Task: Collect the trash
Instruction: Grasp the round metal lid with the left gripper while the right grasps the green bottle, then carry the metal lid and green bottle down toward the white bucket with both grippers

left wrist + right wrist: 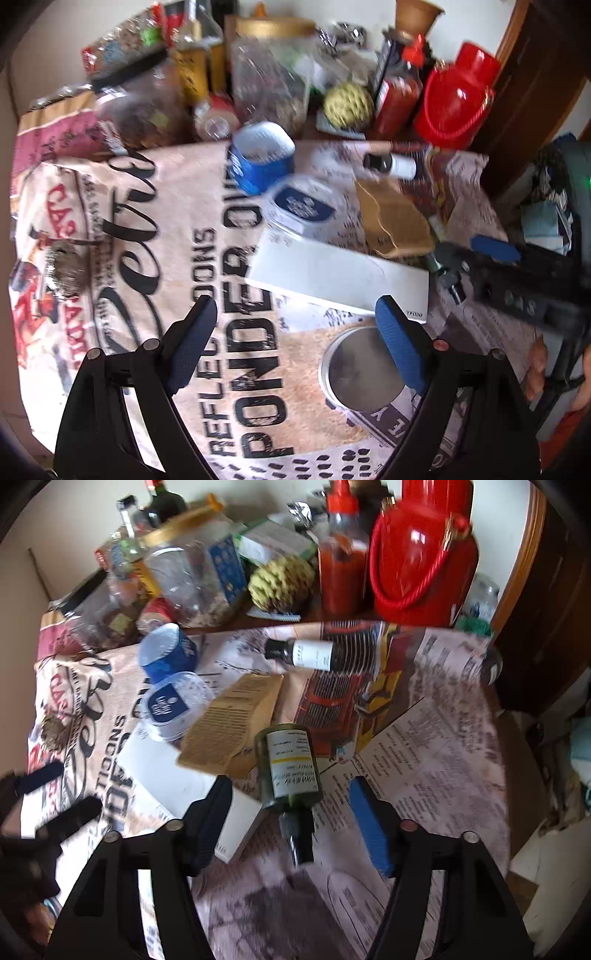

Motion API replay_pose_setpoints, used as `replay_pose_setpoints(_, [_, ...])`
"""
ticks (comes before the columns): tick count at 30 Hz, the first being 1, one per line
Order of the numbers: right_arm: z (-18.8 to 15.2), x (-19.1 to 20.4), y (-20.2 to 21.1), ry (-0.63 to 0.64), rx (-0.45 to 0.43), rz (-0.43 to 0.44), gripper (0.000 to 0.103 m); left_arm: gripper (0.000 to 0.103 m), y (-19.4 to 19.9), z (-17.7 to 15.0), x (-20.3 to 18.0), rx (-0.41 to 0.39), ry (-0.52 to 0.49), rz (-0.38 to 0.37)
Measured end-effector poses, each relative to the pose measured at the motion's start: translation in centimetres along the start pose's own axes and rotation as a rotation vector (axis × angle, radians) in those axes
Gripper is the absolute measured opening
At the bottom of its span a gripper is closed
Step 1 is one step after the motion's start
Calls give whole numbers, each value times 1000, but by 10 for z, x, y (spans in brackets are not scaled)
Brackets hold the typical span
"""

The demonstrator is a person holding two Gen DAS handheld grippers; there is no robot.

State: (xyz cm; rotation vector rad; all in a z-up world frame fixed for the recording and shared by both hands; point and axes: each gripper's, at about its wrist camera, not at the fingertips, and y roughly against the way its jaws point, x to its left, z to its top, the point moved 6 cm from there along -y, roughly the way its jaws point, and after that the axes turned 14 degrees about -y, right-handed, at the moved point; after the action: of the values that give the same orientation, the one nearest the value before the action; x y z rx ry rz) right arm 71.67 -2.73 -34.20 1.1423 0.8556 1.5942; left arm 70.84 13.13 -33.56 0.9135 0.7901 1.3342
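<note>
Bottle [290, 768]: dark green glass with a paper label, lying on the newspapered tabletop [443, 760], cap toward the camera.
Axis: runs straight out between the jaws.
Right gripper [291, 812]: nearer, jaws apart, flanking the bottle without touching.
Left gripper [295, 332]: jaws wide, empty, above a white box [332, 273].

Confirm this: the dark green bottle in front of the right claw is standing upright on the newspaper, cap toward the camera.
Not quite. The green bottle is lying on its side on the newspaper, not standing. Its black cap does point toward the camera, between the fingers of the right claw, which are not touching it. The right wrist view shows this.
</note>
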Motion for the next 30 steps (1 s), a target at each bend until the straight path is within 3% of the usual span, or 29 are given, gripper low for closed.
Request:
replay_pose_setpoints(3, [-1,-4,-13,-3,33,8,50,87,-11,-4,-12,23,-4,-37])
replay_pose_setpoints(7, [-4,-7,-25,-25,73,24,49,87,-18,-9,-31,48,-11,-96])
replay_pose_setpoints(9, [-5,-6,-24,-27,59,30,39,87,-21,-11,-37,59,-19,-109])
replay_pose_setpoints(22, [-23,-34,26,-70,-4,6,39,87,-29,-36,-64,137,-100,-73])
replay_pose_setpoints(26, [-28,-38,34,-89,-4,14,39,72,-28,-41,-64,131,-108,-60])
replay_pose_setpoints(30, [-32,-40,46,-104,-20,18,39,71,-33,-42,-66,122,-106,-61])
